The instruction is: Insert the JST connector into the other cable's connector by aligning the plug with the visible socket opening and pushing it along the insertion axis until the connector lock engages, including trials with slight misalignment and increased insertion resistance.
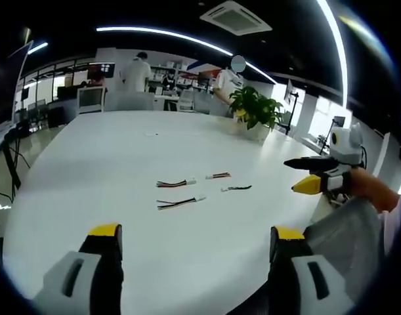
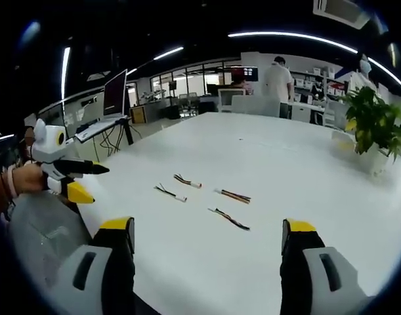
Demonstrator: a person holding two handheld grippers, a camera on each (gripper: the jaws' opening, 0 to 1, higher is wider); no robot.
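Several short wired JST cables lie apart on the white table (image 1: 115, 151). In the left gripper view they are a cable (image 1: 176, 183), a cable (image 1: 218, 175), a dark cable (image 1: 236, 188) and a nearer cable (image 1: 180, 202). My left gripper (image 1: 197, 231) is open and holds nothing, well short of them. The right gripper (image 1: 293, 175) hovers open at the right, held by a hand. In the right gripper view the cables (image 2: 187, 180), (image 2: 170, 191), (image 2: 233, 195), (image 2: 230, 218) lie ahead of my open right gripper (image 2: 208, 225). The left gripper (image 2: 98, 184) shows at the left.
A potted plant (image 1: 256, 108) (image 2: 374, 121) stands on the table's far side. A laptop on a stand (image 2: 115, 92) is beyond the table edge. People stand at desks in the background. A small white scrap (image 1: 151, 134) lies far out on the table.
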